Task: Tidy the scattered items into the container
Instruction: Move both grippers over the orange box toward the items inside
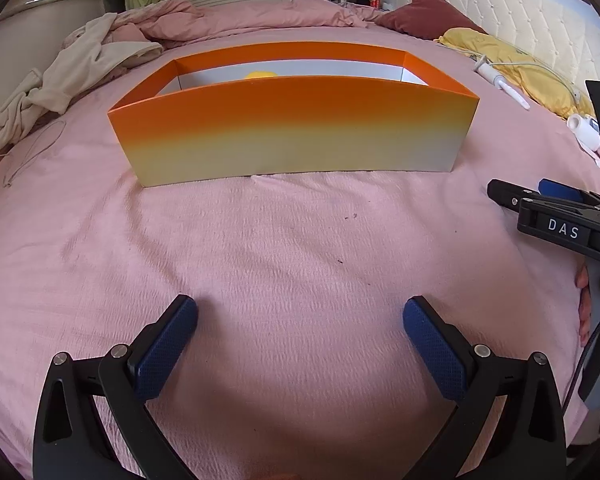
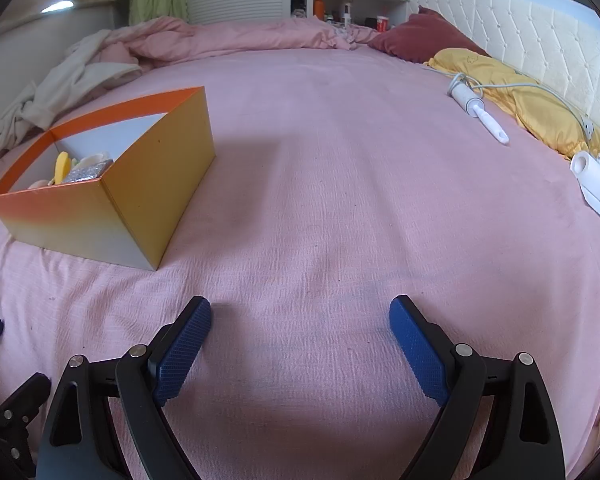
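An orange-to-grey cardboard box (image 1: 292, 128) stands open on the pink bedsheet (image 1: 300, 240), straight ahead of my left gripper (image 1: 300, 312). That gripper is open and holds nothing. In the right wrist view the box (image 2: 112, 184) sits to the left. It holds a yellow item (image 2: 62, 166), a silver glittery item (image 2: 86, 172) and some cream pieces. My right gripper (image 2: 300, 312) hovers open and empty over bare sheet. It also shows at the right edge of the left wrist view, where its fingers (image 1: 500, 194) are held by a hand.
A white lint roller (image 2: 480, 110) and a white paper roll (image 2: 594, 178) lie at the right beside a yellow pillow (image 2: 532, 100). A maroon pillow (image 2: 424, 36) and the padded headboard (image 2: 520, 32) are beyond. Beige clothes (image 2: 60, 88) and a rumpled duvet lie behind the box.
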Tool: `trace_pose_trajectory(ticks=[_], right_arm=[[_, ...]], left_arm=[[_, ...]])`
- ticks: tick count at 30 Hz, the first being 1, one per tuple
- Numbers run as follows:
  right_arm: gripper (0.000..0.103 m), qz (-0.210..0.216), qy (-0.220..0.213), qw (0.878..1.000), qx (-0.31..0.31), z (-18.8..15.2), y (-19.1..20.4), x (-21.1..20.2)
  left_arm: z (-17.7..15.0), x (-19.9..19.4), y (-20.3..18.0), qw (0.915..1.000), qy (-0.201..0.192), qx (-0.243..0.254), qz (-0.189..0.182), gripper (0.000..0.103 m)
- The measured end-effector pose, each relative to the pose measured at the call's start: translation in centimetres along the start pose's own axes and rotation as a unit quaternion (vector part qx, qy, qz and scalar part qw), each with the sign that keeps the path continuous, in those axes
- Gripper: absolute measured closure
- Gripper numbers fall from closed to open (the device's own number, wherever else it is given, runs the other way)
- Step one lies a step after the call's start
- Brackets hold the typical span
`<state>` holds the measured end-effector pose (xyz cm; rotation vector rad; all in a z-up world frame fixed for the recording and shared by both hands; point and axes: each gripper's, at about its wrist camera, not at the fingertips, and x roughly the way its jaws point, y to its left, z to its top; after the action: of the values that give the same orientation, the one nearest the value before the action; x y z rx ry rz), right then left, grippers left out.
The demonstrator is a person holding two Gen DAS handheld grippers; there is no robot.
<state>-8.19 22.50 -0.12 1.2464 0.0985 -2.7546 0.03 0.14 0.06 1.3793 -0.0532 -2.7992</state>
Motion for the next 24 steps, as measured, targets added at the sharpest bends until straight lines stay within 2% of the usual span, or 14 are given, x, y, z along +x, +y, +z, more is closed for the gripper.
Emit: trace_pose_trajectory(ticks=[5, 9, 14, 19, 20, 21, 22, 24], right_arm=[[0.012, -0.002, 0.000, 1.000, -0.001, 0.0, 0.0, 0.0], [0.012, -0.006, -0.001, 1.000, -0.004, 0.2, 0.5, -0.1], [0.012, 0.024, -0.022, 0.999, -0.004, 0.3, 2.8, -1.3], [0.013, 0.069, -0.041, 0.997, -0.010, 2.1, 5.3, -3.2], [0.017, 0.079, -0.046, 0.996, -0.009, 2.5, 5.6, -3.7], [0.028, 0.087, -0.052, 0.995, -0.009, 3.0, 6.1, -4.2], [0.033, 0.091, -0.057, 0.994, -0.011, 3.4, 6.6, -4.8], [0.035, 0.096, -0.055, 0.994, -0.016, 4.6, 7.7, -5.5]], left_arm=[[0.0, -0.1, -0.3, 1.0000, 0.000, -0.004, -0.003, 0.000], [0.4, -0.1, 0.7, 0.9997, 0.021, -0.007, -0.010, 0.000], [1.2, -0.3, 2.0, 0.9985, 0.055, -0.008, 0.005, 0.000], [2.7, -1.6, 5.5, 0.9986, 0.033, -0.040, 0.002, 0.000], [2.9, -2.0, 6.2, 0.9986, 0.025, -0.048, 0.000, 0.000], [3.4, -2.2, 6.6, 0.9984, 0.020, -0.052, -0.001, 0.000], [3.9, -2.5, 7.0, 0.9984, 0.016, -0.055, -0.001, 0.000], [5.1, -2.9, 7.7, 0.9982, 0.002, -0.059, 0.003, 0.000]])
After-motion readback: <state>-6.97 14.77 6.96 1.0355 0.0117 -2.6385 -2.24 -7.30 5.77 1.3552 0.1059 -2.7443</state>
